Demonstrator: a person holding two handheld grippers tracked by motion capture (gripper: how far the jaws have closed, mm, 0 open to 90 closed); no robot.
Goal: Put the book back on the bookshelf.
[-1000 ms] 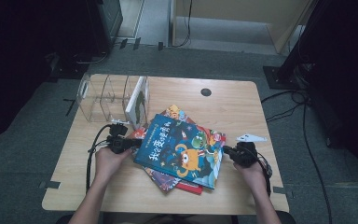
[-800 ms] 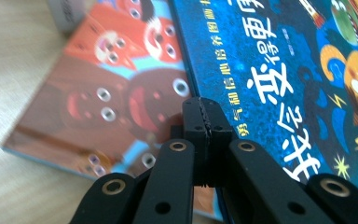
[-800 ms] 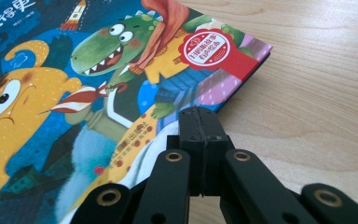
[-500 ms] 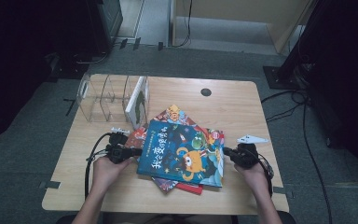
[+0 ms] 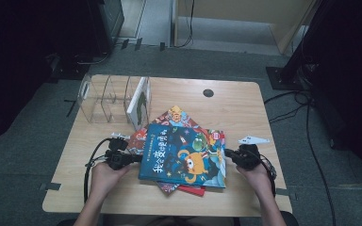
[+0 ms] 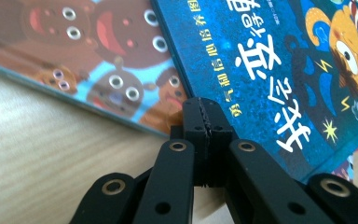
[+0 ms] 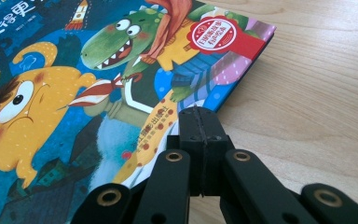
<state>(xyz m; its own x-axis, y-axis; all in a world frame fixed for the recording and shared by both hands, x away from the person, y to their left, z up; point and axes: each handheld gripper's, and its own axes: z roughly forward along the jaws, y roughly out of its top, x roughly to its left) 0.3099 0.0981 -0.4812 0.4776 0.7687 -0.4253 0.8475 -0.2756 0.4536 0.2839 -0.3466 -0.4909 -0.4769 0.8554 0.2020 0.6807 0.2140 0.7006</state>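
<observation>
Blue hardcover picture book point(image 5: 184, 153) squared up atop the stack between both hand-held grippers

High view: since a second ago its left edge has swung straighter, readying a lift; wooden bench point(image 5: 245, 106) open behind. Left gripper view: left hand-held gripper point(image 6: 206, 119) clenched empty at the book's edge. Right gripper view: right hand-held gripper point(image 7: 200, 121) likewise, at the opposite edge

The top book point(image 5: 183, 153) was deep blue, with white lettering, a yellow-orange one-eyed creature, a green dinosaur and a round red badge with white print. The book point(image 6: 88, 60) beneath it showed brown gingerbread faces with white-ringed eyes and red mouths on pale blue. A red book point(image 5: 192, 190) edged out at the bottom of the pile. Both grippers, left point(image 6: 206, 116) and right point(image 7: 200, 123), were matt black with brass-coloured rivets. The table point(image 5: 245, 108) was light wood grain. The rack point(image 5: 104, 96) was clear.
</observation>
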